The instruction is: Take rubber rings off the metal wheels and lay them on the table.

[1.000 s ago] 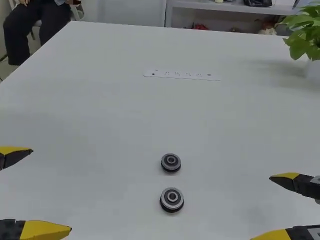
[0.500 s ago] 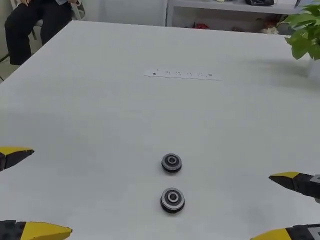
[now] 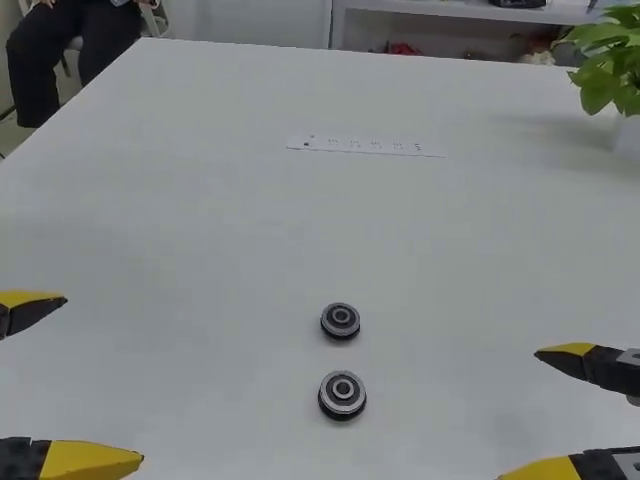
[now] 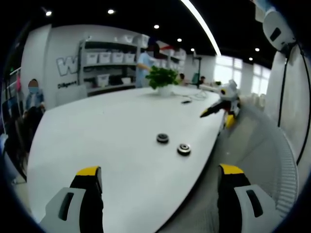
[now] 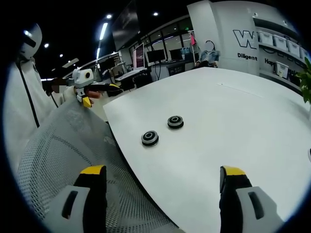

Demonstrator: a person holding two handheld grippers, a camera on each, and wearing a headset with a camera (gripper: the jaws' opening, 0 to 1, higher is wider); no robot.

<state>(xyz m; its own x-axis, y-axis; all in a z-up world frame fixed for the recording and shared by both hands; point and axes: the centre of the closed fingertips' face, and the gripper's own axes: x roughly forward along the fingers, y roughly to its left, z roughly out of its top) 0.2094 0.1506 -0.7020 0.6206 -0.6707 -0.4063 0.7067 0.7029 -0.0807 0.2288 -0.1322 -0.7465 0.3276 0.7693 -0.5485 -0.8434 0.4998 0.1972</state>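
Two small metal wheels with black rubber rings lie flat on the white table (image 3: 200, 200). The far wheel (image 3: 340, 320) (image 4: 162, 138) (image 5: 175, 122) sits just behind the near wheel (image 3: 342, 395) (image 4: 183, 149) (image 5: 149, 138), which lies close to the front edge. My left gripper (image 3: 100, 380) (image 4: 160, 170) is open at the left, well clear of both wheels. On the other side my right gripper (image 3: 520, 415) (image 5: 163, 170) is also open, a similar distance from them. Nothing is between either pair of yellow-tipped jaws.
A flat white socket strip (image 3: 360, 147) lies mid-table further back. A green plant (image 3: 610, 60) stands at the far right corner. A seated person (image 3: 60, 40) is beyond the far left corner. A white mesh chair back (image 5: 63, 160) is by the front edge.
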